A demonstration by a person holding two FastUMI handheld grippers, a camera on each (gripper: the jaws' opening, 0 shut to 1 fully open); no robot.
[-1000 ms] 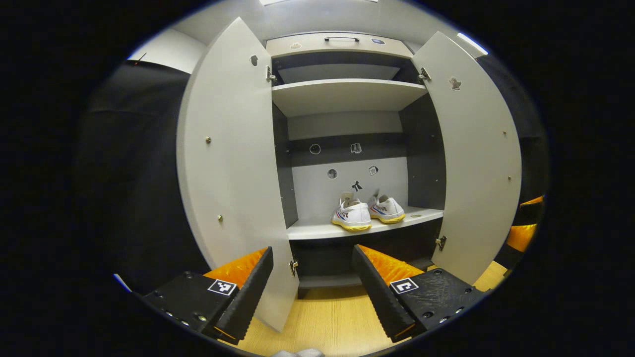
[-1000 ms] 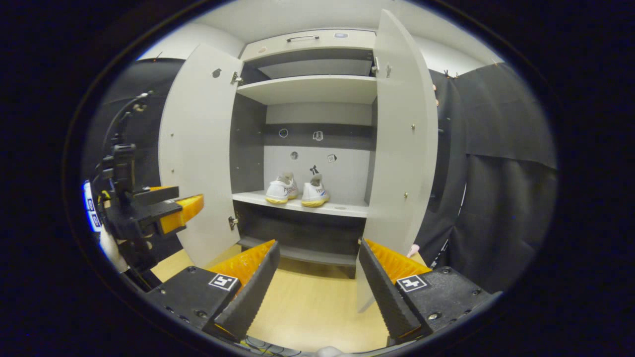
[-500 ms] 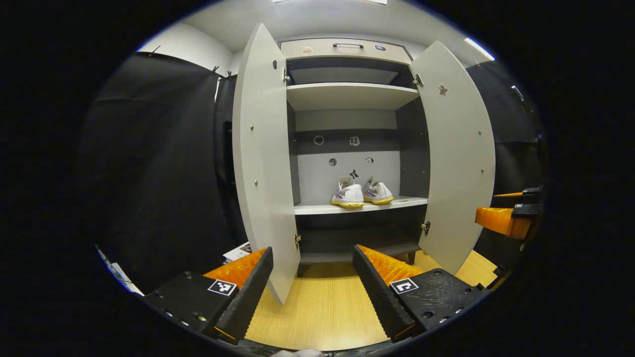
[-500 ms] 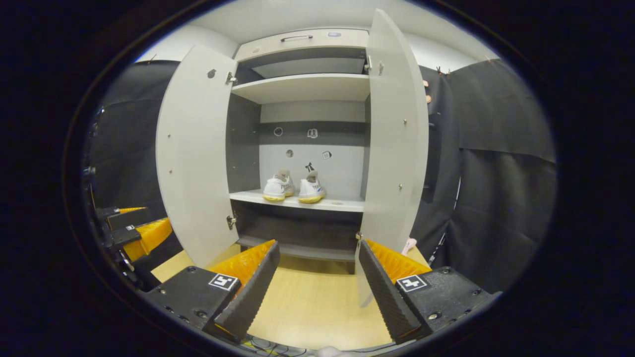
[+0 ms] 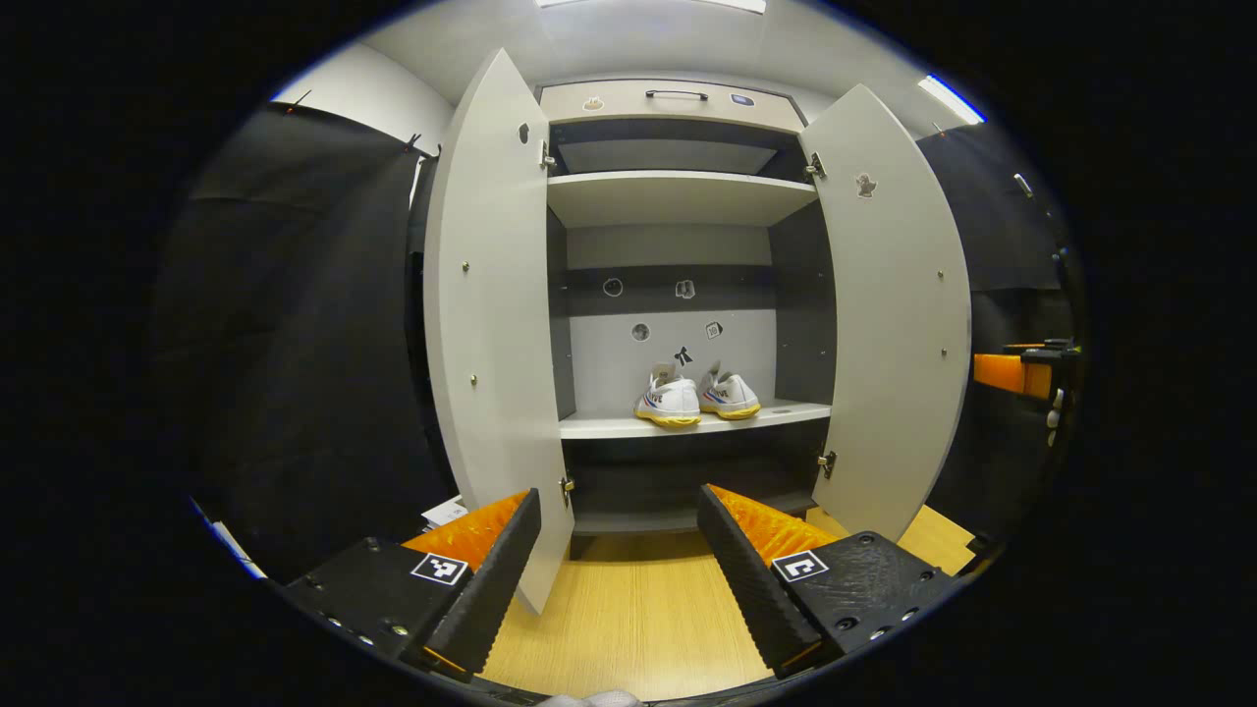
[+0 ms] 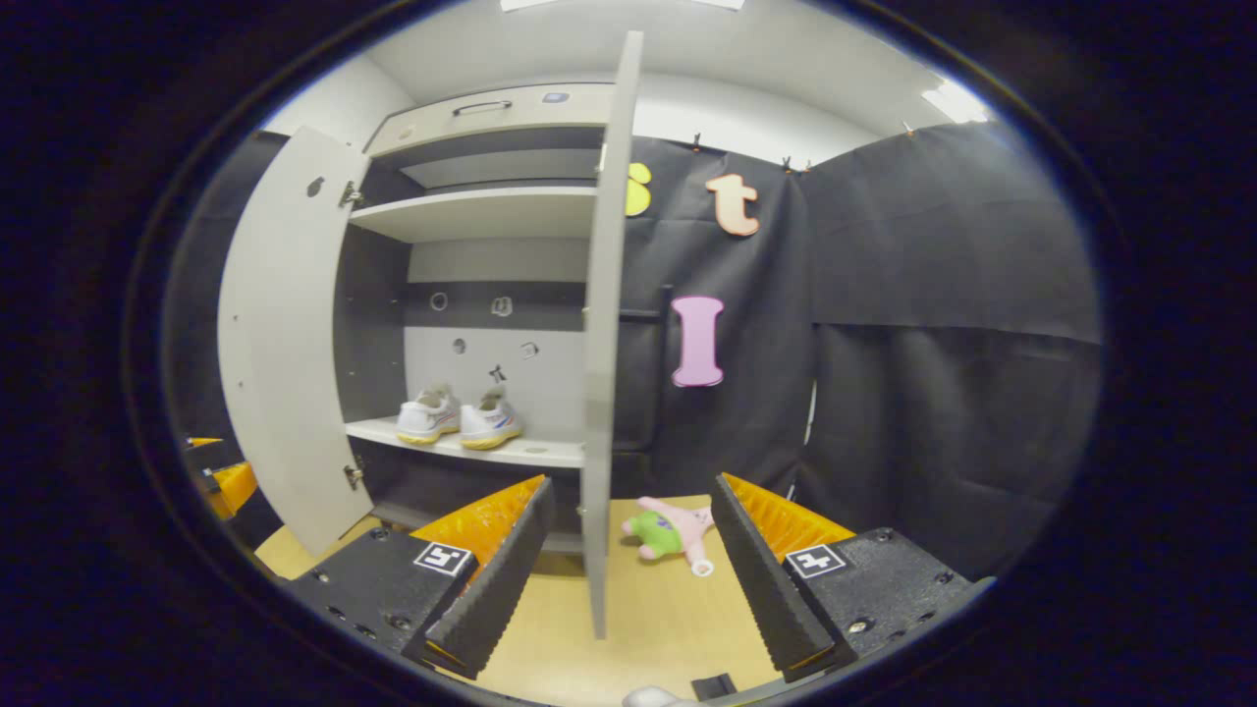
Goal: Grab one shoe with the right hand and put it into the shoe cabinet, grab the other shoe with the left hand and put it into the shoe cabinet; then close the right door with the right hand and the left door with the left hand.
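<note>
Both shoes are already parked side by side on the lower shelf of the shoe cabinet, so the putting-away half looks done. What's left is the doors: the right door and the left door both stand wide open.

The shoes sit lengthwise into the cabinet, heels toward the open front, toes at the back panel.

The right gripper is open and holding nothing, its door's edge right between its fingers. The left gripper is also spread and empty, low in front of the cabinet.
</note>
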